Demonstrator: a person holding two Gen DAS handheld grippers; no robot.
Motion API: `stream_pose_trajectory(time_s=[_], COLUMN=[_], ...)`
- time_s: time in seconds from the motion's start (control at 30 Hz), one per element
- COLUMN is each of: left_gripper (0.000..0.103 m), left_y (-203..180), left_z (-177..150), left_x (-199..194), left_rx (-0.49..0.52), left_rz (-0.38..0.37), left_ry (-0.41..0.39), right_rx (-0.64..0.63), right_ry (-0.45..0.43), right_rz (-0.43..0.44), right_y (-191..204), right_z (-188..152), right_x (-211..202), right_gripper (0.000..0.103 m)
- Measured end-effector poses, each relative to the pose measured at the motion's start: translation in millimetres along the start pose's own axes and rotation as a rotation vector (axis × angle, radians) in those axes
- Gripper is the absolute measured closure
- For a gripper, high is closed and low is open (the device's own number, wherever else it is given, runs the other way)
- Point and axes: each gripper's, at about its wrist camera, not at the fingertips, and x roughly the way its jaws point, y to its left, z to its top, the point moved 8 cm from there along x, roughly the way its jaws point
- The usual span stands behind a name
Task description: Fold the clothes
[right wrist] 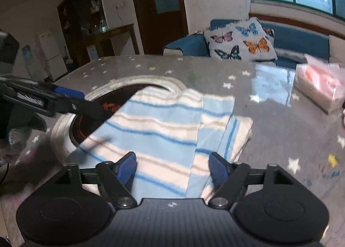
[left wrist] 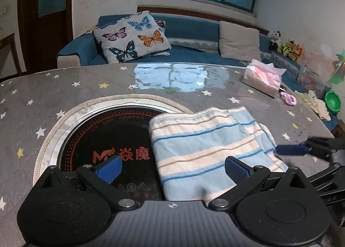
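Note:
A folded blue-and-cream striped cloth (left wrist: 207, 147) lies on the grey star-patterned table (left wrist: 64, 91), its left part over the round black cooktop (left wrist: 107, 136). My left gripper (left wrist: 172, 170) is open and empty, hovering above the cloth's near left edge. My right gripper (right wrist: 172, 169) is open and empty, above the cloth's (right wrist: 163, 128) near edge. The right gripper shows at the right of the left wrist view (left wrist: 293, 149). The left gripper shows at the left of the right wrist view (right wrist: 64, 93).
A pink tissue pack (left wrist: 263, 78) sits at the table's far right, with a small pink toy (left wrist: 289, 98) and a green bowl (left wrist: 333, 102) beside it. A blue sofa (left wrist: 189, 52) with a butterfly pillow (left wrist: 131, 37) stands behind the table.

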Motion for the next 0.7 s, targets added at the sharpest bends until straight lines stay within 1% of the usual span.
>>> stream_pose_trajectory(time_s=[0.1, 0.27, 0.43, 0.5, 0.6, 0.7], left_gripper=[0.0, 0.0, 0.0, 0.0, 0.0, 0.0], left_y=[6.7, 21.9, 35.0, 39.4, 44.6, 48.0], left_z=[6.6, 18.0, 25.1, 26.9, 29.6, 29.7], left_x=[7.6, 22.9, 43.9, 53.5, 67.8, 79.6], left_rx=[-0.022, -0.036, -0.037, -0.038, -0.034, -0.03], left_rz=[0.022, 0.084, 0.142, 0.16, 0.184, 0.191], left_ry=[0.004, 0.012, 0.032, 0.044, 0.063, 0.081], right_rx=[-0.018, -0.058, -0.03, -0.011, 0.005, 0.014], right_ry=[-0.008, 0.005, 0.066, 0.079, 0.072, 0.052], right_rz=[0.002, 0.02, 0.03, 0.036, 0.037, 0.031], right_y=[-3.7, -8.2, -21.4, -28.7, -31.4, -30.8], right_z=[15.5, 39.2, 43.2, 39.7, 40.5, 40.1], right_x=[5.5, 30.1, 60.8, 70.6, 70.2, 58.7], right_gripper=[0.022, 0.022, 0.022, 0.021, 0.022, 0.022])
